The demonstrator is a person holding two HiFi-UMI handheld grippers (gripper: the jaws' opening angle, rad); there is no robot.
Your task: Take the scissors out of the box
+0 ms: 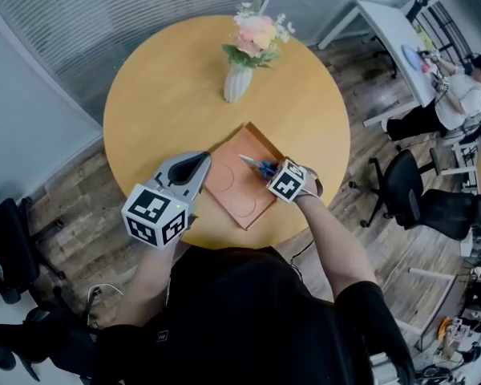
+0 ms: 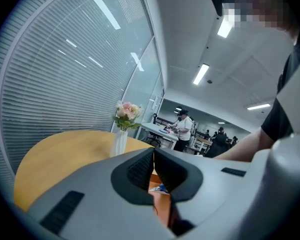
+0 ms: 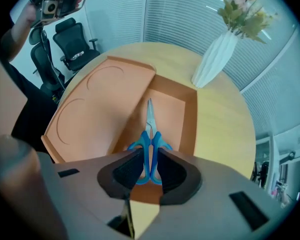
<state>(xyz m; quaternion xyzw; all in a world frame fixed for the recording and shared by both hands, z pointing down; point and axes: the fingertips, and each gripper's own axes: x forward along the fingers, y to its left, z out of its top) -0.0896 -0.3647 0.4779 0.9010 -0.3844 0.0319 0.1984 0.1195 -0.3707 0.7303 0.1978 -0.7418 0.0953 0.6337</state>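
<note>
The right tool (image 3: 149, 159) is gripping the scissors (image 3: 150, 134) by their blue handles inside the box (image 3: 191, 119), apparently barely raised. It should be lifting straight up, clearing the box wall. The left tool (image 2: 153, 156) is hovering beside the box, clenched empty.

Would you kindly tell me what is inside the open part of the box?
Only the scissors show in the box, their blue handles clamped in the right gripper. The jaws cover the handle ends and the box floor beneath them.

One table (image 1: 168, 95), one box (image 1: 234, 189), one scissors (image 1: 256, 164), one vase (image 1: 237, 83), two tools (image 1: 206, 161) (image 1: 272, 172)
</note>
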